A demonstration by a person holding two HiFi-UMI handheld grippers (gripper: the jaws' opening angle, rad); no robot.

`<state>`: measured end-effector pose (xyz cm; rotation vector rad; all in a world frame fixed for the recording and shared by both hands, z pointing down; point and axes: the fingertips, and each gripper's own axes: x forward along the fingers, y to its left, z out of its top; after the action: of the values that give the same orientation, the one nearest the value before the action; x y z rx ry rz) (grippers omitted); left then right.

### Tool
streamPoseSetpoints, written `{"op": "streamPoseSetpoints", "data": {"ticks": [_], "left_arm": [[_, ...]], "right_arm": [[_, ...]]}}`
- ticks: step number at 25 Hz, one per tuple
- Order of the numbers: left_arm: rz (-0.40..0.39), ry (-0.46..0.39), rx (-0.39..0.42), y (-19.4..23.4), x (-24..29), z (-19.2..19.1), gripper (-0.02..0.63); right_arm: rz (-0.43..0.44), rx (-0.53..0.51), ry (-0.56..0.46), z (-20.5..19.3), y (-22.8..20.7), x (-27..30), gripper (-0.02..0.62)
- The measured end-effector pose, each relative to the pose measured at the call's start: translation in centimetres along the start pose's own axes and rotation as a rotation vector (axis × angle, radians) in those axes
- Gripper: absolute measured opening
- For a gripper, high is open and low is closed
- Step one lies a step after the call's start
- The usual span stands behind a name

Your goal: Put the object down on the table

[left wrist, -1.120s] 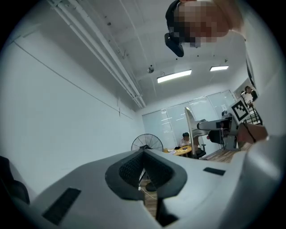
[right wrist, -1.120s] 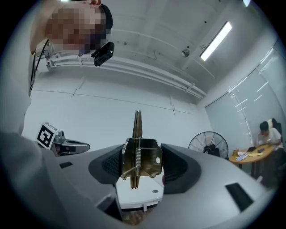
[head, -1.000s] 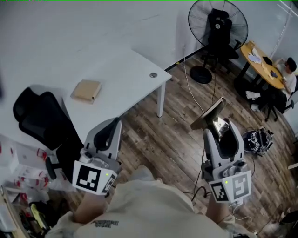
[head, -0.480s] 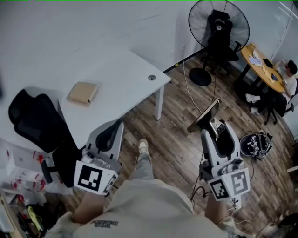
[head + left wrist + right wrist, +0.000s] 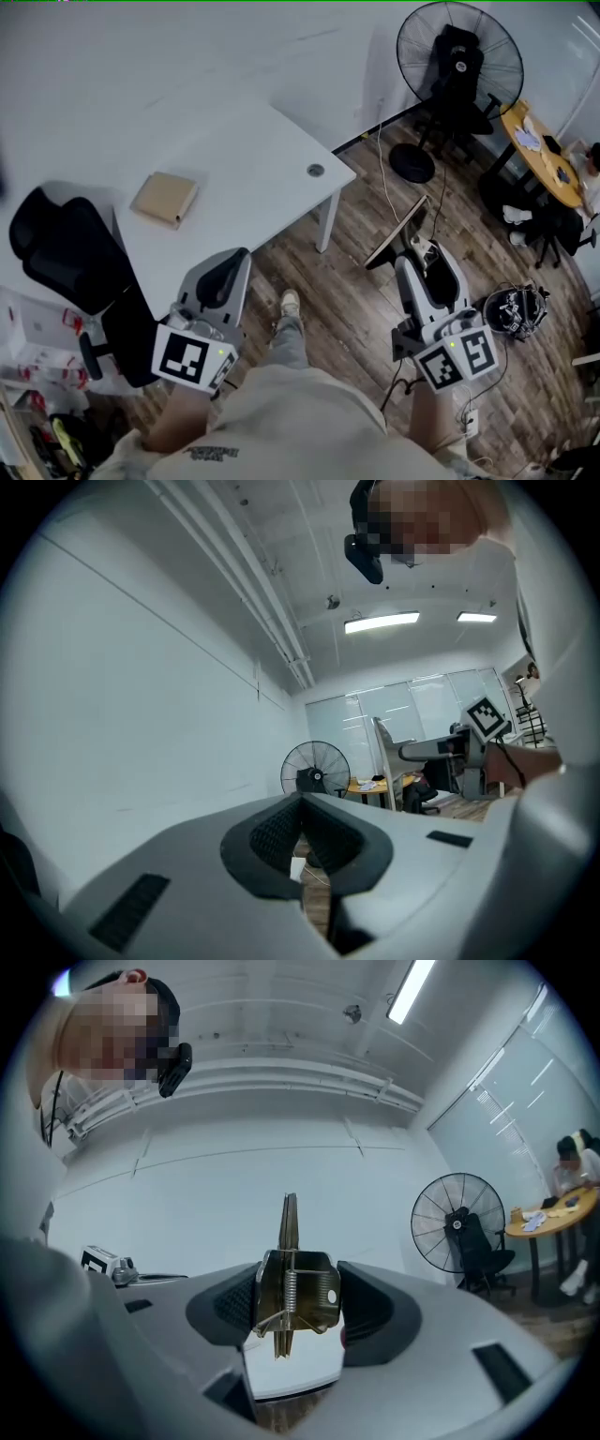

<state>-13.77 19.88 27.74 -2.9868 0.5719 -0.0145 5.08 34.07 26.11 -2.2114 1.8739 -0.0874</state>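
Two grippers are showing in the head view. I am reading the right gripper (image 5: 292, 1302) as clamping the metal clip of a clipboard (image 5: 398, 232), whose board is standing on edge between the pads. It is hanging over the wood floor (image 5: 352, 281), right of the white table (image 5: 262, 159) and clear of it. The left gripper (image 5: 302, 810) is sitting with jaws together, gripping nothing. A brown box (image 5: 166, 198) is lying on the table.

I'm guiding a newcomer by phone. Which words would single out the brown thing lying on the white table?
Find the white table against the wall, left of the standing fan. Near its end by the black chair lies a flat tan box; the tabletop's only other feature is a small round grey cap.
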Motion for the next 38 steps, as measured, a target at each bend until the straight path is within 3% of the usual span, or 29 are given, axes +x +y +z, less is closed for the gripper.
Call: {"op": "streamPoseSetpoints", "data": {"ticks": [16, 21, 30, 38], "left_arm": [[-0.041, 0.1, -0.08, 16.9, 17.5, -4.8, 0.021], [-0.04, 0.108, -0.119, 21.8, 22.1, -6.2, 0.021], [0.045, 0.123, -0.16, 28.5, 25.9, -9.8, 0.021], [0.115, 0.162, -0.176, 30.9, 28.2, -11.8, 0.021]], "right_arm": [[0.03, 0.185, 0.172, -5.8, -4.6, 25.7, 0.252], [0.044, 0.288, 0.242, -8.9, -6.0, 33.1, 0.252], [0.027, 0.521, 0.314, -14.3, -8.1, 42.0, 0.252], [0.038, 0.587, 0.386, -17.6, -9.6, 48.1, 0.252]]}}
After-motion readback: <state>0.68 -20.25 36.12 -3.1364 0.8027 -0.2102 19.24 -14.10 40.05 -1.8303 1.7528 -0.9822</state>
